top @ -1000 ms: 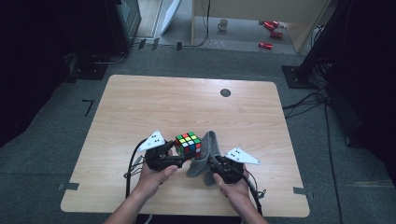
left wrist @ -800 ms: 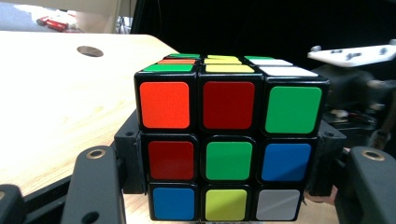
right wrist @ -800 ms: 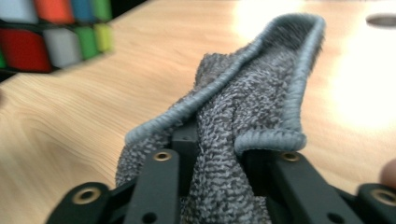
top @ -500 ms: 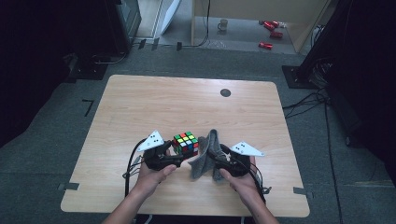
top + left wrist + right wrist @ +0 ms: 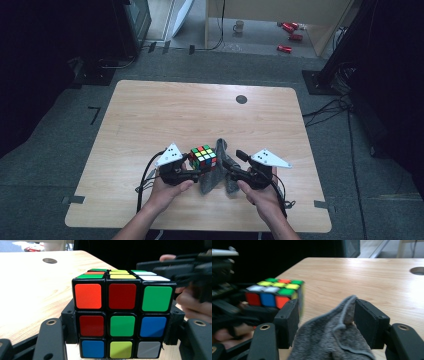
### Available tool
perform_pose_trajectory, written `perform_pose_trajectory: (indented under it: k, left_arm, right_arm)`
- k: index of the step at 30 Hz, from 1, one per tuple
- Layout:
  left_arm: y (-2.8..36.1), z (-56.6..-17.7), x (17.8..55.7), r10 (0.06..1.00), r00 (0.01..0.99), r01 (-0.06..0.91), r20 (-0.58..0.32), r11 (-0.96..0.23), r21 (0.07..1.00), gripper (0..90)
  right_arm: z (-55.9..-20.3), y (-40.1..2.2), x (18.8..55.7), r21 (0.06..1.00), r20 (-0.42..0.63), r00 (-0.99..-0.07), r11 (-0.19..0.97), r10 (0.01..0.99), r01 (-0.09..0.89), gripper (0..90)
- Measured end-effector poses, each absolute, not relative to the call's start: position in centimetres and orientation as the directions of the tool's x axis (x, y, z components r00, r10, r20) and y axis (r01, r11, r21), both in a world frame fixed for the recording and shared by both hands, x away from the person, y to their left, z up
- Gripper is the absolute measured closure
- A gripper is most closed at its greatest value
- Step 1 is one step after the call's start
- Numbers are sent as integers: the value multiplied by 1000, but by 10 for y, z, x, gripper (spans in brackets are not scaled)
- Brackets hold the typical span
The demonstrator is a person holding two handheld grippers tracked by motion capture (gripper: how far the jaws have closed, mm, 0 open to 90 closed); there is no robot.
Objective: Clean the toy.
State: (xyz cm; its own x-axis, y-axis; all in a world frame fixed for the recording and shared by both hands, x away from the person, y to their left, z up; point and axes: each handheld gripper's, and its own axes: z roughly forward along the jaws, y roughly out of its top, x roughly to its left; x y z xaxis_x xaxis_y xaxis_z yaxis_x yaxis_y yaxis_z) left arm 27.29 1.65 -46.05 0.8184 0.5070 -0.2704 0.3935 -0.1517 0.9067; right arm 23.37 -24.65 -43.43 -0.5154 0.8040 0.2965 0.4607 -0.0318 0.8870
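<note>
A Rubik's cube sits upright between the jaws of my left gripper, which is shut on its sides just above the table. In the left gripper view the cube fills the gap between the pads. A grey cloth lies bunched on the table just right of the cube, one corner standing up. My right gripper has just been opening its jaws. In the right gripper view the cloth stays between the spread jaws and leans on one pad. The cube sits just beyond.
The wooden table has a round cable hole at its far right. Cables trail from both grippers toward the near edge. On the floor beyond stand a mug, red cans and dark equipment.
My right gripper's jaws have gone from shut on the cloth to spread apart, and that hand has risen a little. The left gripper and cube have stayed put.
</note>
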Motion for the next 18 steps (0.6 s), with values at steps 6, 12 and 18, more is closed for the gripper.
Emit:
perform_pose_trajectory:
  k: [6, 12, 18]
  left_arm:
    - [20, -458, 274, 501, 813, 400, -295, -114, 909, 351]
    - [31, -450, 278, 504, 777, 443, -376, -14, 897, 351]
    - [23, -446, 273, 498, 780, 442, -379, -11, 897, 351]
  right_arm:
    - [-437, -244, 232, 889, 286, -531, -15, 798, 457, 390]
    - [-457, -226, 230, 887, 292, -558, -2, 777, 462, 392]
    - [-461, -205, 223, 910, 262, -608, 19, 749, 415, 319]
